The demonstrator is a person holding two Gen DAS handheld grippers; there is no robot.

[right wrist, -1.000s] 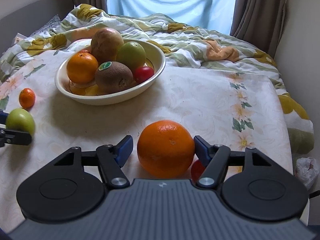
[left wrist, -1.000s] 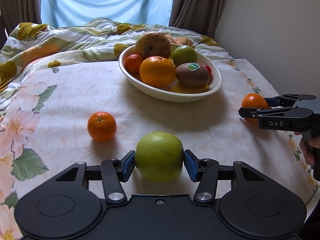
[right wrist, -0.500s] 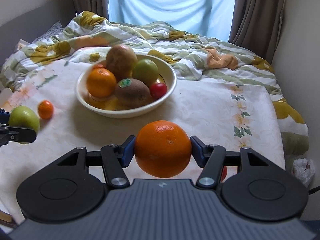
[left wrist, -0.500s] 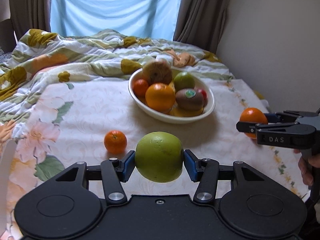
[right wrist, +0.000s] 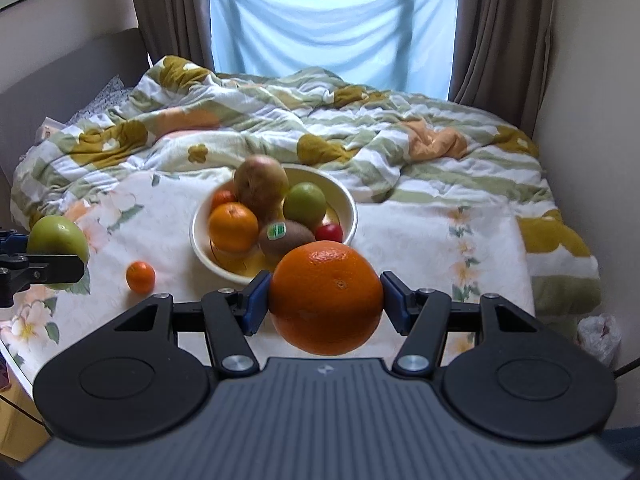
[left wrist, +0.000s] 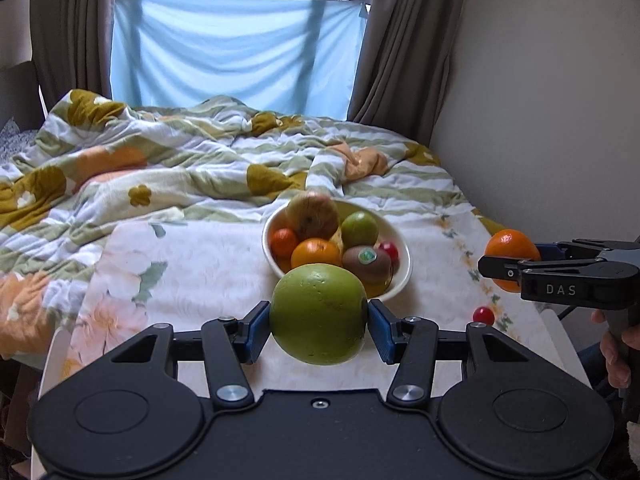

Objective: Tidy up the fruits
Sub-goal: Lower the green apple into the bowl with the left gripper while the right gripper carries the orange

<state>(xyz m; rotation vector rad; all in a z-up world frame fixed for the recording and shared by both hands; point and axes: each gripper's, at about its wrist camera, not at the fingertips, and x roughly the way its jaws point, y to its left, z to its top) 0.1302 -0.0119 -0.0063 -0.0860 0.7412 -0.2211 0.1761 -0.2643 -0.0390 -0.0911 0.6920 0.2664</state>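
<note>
Both hand-held grippers have risen in the last second. The left hand-held gripper [left wrist: 319, 316] is clamped on the round green apple [left wrist: 319, 314], the right hand-held gripper [right wrist: 326, 298] on the large round orange [right wrist: 326, 297], and both fruits, which sat low on the worktop [left wrist: 208, 264] before, now hang in the air in front of the cream ceramic bowl [left wrist: 402, 276]. I think the carry to the bowl has begun. Both are held level, pointing at the bowl. A small mandarin [right wrist: 140, 277] and a small red fruit [left wrist: 483, 315] lie on the floral cloth.
</note>
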